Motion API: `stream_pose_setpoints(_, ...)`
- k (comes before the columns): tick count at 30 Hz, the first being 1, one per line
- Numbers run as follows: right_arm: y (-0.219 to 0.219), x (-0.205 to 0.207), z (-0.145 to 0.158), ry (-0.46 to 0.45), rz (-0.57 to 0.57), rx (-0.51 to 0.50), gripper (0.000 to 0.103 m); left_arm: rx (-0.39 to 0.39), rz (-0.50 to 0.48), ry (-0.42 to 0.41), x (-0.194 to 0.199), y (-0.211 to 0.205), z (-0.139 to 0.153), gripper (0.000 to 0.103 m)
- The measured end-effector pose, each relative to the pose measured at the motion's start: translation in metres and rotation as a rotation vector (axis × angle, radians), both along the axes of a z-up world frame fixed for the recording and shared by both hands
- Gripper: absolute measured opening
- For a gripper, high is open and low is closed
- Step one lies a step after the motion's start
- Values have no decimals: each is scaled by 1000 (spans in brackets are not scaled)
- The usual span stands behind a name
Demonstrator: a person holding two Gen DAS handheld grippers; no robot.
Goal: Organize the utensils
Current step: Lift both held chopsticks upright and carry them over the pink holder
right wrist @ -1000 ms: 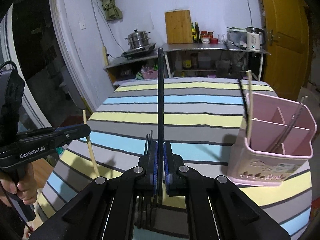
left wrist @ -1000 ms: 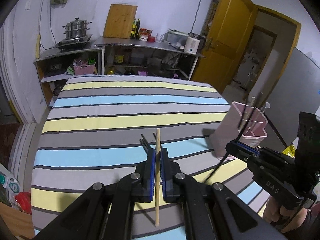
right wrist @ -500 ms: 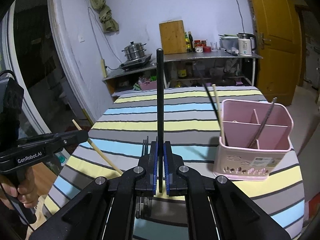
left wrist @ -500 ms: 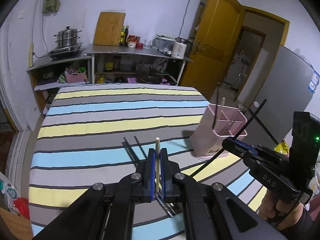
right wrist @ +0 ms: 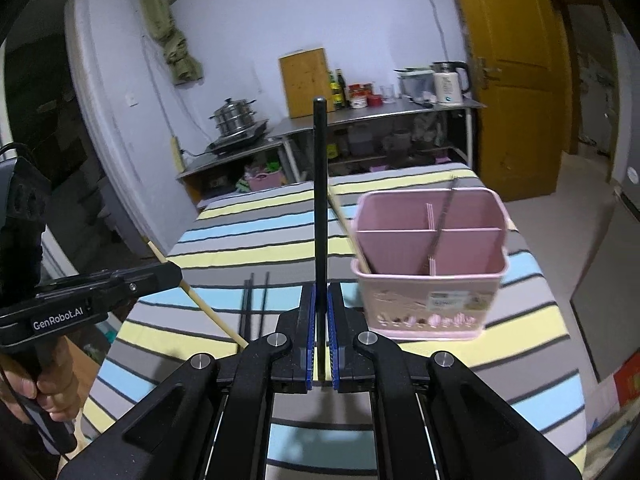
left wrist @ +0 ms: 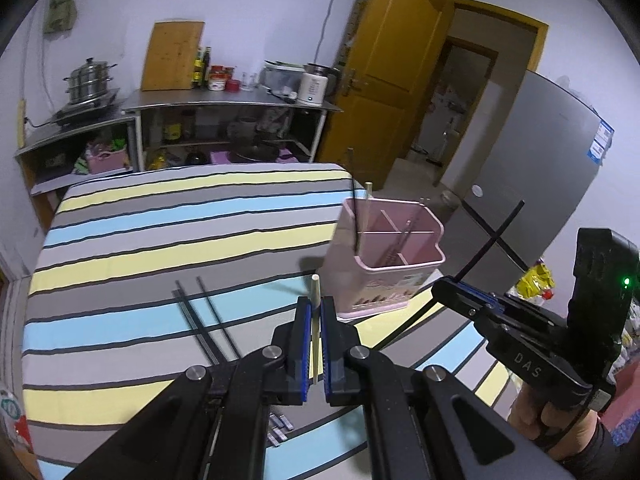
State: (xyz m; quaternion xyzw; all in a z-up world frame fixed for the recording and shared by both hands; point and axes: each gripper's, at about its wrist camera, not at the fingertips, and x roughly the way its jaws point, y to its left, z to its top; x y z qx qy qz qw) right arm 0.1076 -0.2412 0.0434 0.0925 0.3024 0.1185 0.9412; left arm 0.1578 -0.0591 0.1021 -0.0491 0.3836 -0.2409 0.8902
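Note:
A pink divided utensil holder stands near the right edge of the striped table. My left gripper is shut on a wooden chopstick, just short of the holder's near left corner. My right gripper is shut on a black chopstick that points up, left of the holder. Each wrist view also shows the other gripper: the right gripper and the left gripper. The holder contains a wooden chopstick, a black one and metal ones. Two black chopsticks lie on the cloth.
Behind the table stand metal shelves with a steamer pot, a cutting board, bottles and a kettle. A yellow door is at the back right and a grey fridge stands beyond the table's right edge. A hand grips the left tool.
Both grippers have moved toward the pink holder, which now looks larger and nearer in both views. Each still grips its chopstick.

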Motion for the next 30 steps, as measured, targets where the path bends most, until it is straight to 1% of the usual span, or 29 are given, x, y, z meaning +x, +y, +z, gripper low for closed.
stream_pose_setpoints(4, -18, -2, 8, -14, -38, 7, 6, -11, -25, -15, 7, -16, 10, 4)
stream_pose_setpoints(15, -56, 3, 52, -116, -117, 31, 6, -51, -65, -125, 32, -51, 70, 4)
stream_pose_setpoints(20, -64, 9, 65, -149, -138, 37, 6, -69, -71, -157, 43, -61, 90, 4)
stream_pose_setpoints(24, -68, 19, 72, -166, -153, 44, 6, -72, -74, -174, 52, -68, 97, 4)
stream_pose_setpoints(28, -69, 29, 69, -162, -157, 45, 6, -69, -71, -155, 66, -74, 89, 4)
stream_pose_setpoints(30, -68, 33, 64, -152, -158, 45, 6, -65, -71, -138, 72, -76, 80, 4)
